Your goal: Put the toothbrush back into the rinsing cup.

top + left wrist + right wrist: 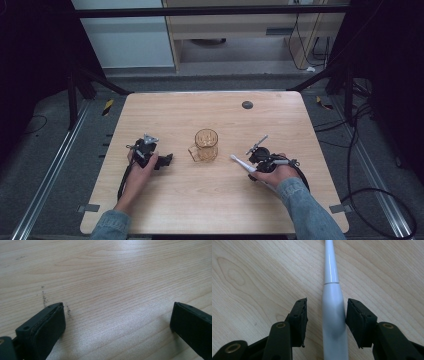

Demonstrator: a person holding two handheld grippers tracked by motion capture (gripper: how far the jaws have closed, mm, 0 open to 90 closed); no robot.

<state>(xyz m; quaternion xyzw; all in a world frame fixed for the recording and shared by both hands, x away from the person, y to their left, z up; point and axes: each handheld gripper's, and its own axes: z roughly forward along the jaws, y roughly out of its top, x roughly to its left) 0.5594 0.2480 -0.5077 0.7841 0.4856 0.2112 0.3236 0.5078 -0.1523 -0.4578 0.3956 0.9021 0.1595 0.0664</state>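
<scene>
An amber glass mug (206, 145) stands upright near the middle of the wooden table (200, 205), its handle on its left. A white toothbrush-like handle (239, 162) lies flat to the mug's right, thin end toward the mug. My right gripper (251, 166) is lowered around its thick part. In the right gripper view the handle (333, 315) lies between the jaws of that gripper (327, 301): the right pad is at its side, and a gap stays at the left pad. My left gripper (167, 160) rests left of the mug, its jaws (117, 307) wide open over bare wood.
A small black round disc (247, 105) sits near the table's far edge. Black frame bars and cables (360, 150) run on the floor to the right, and metal rails (55, 165) run along the left.
</scene>
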